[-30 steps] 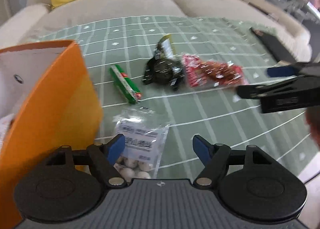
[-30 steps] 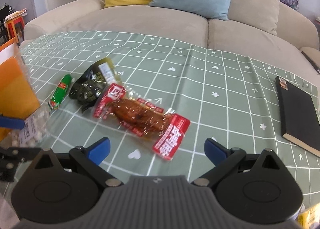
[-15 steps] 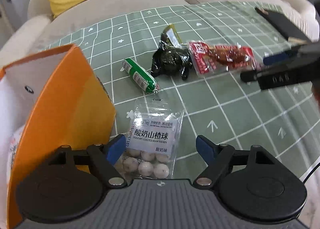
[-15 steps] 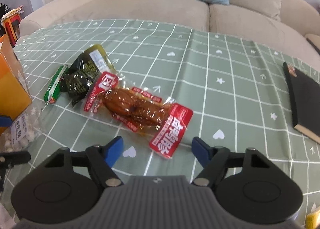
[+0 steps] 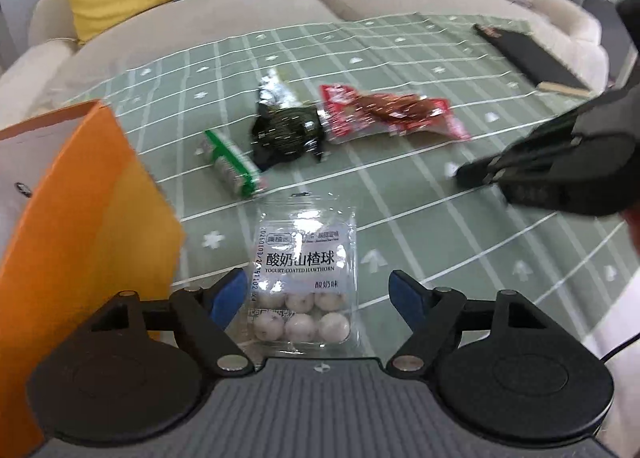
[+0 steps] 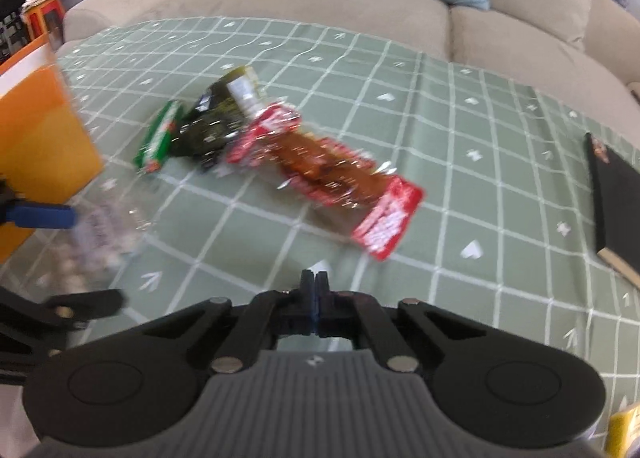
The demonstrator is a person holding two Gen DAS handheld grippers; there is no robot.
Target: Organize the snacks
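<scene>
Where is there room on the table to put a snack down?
Bare cloth lies between the red packet and the black notebook, and behind the snacks toward the sofa. It is crowded where the green stick, dark packet and red packet bunch near the orange box.

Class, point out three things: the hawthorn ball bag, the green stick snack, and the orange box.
hawthorn ball bag (image 5: 306,270): left wrist view, its white label.
green stick snack (image 5: 232,167): left wrist view, middle of wrapper.
orange box (image 5: 92,217): left wrist view, its side wall.
</scene>
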